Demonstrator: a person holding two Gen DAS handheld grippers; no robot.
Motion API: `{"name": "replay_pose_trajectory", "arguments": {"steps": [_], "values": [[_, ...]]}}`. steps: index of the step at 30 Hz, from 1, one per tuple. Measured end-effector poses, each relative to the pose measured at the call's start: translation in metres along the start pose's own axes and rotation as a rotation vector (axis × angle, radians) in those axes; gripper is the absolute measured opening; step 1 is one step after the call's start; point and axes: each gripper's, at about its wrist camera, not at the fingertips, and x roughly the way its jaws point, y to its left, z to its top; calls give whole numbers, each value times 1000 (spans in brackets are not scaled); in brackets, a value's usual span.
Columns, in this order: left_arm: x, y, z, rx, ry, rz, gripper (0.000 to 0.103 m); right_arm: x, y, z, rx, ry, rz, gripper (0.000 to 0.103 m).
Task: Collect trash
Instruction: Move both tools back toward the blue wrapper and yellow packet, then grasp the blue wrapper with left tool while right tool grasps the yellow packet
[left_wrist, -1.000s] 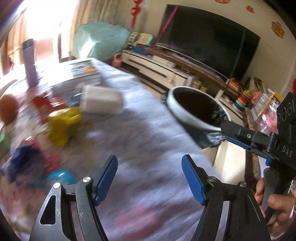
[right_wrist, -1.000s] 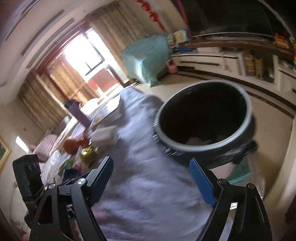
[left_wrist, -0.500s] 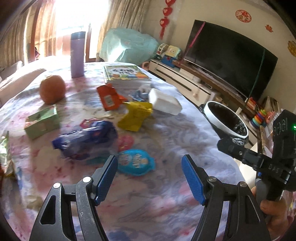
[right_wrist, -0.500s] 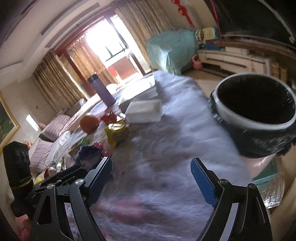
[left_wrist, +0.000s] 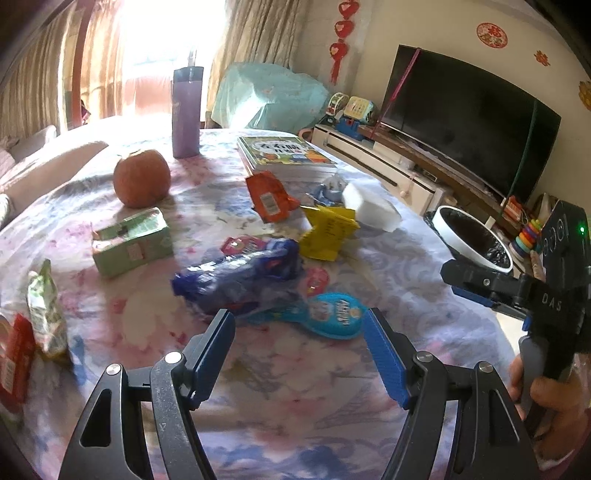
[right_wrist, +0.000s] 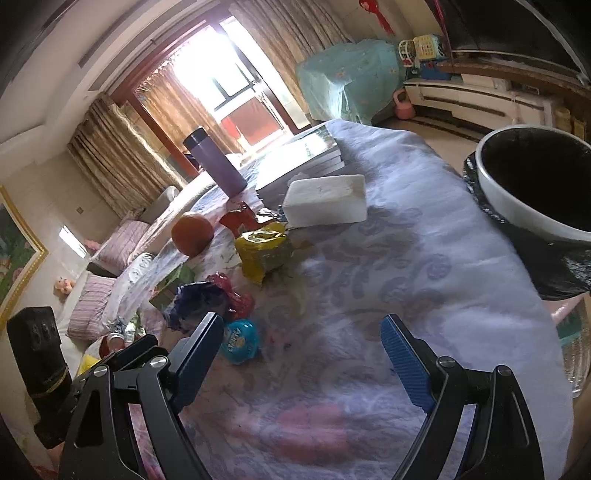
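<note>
Both the left gripper (left_wrist: 299, 345) and right gripper (right_wrist: 303, 350) hung spread and empty at bottom centre, a blue wrapper (left_wrist: 240, 275) mid-frame.

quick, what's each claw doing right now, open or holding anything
Left claw: open, holding nothing, above the teal wrapper.
Right claw: open, holding nothing.

The tablecloth (left_wrist: 388, 258) has a pale floral pattern in pink and lilac. On it are a dark blue wrapper (left_wrist: 240, 277), a yellow packet (left_wrist: 327, 232), an orange fruit (left_wrist: 141, 178), a light green carton (left_wrist: 131, 242) and a purple flask (left_wrist: 186, 110).
</note>
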Motion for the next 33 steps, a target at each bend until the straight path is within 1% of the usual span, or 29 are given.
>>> {"name": "replay_pose_trajectory", "arguments": {"steps": [4,9,11,14,17,18,21,24,25,26,27,28,30,31,32,33], "values": [[4,8,5,59,-7,0,74,10,6,1,-10,14,8,88],[13,15,14,174,-1,-4,76,25,15,4,-38,39,16,88],[17,16,18,231,6,-10,80,32,20,6,-49,47,23,88],[27,20,25,285,35,-10,80,41,24,11,-55,53,34,88],[40,24,30,320,68,-12,80,52,25,17,-48,58,46,88],[46,26,32,331,86,-24,80,56,25,20,-41,61,52,88],[61,29,34,338,122,-27,80,68,26,27,-33,69,65,87],[71,28,35,337,127,-25,78,80,29,32,-36,70,62,87],[74,29,35,332,126,-30,78,85,29,34,-32,68,60,86],[74,29,36,324,121,-36,77,88,29,36,-29,68,59,83],[74,29,35,312,116,-44,74,91,29,37,-24,70,58,82],[75,30,35,300,118,-52,64,95,28,38,-19,73,58,79],[78,31,34,268,138,-52,54,100,27,39,-16,75,57,68],[78,31,33,260,140,-50,46,103,27,39,-22,80,52,53],[78,30,33,252,141,-48,45,103,28,38,-27,84,58,42],[76,30,32,246,137,-49,42,101,29,37,-32,80,68,41]]}}
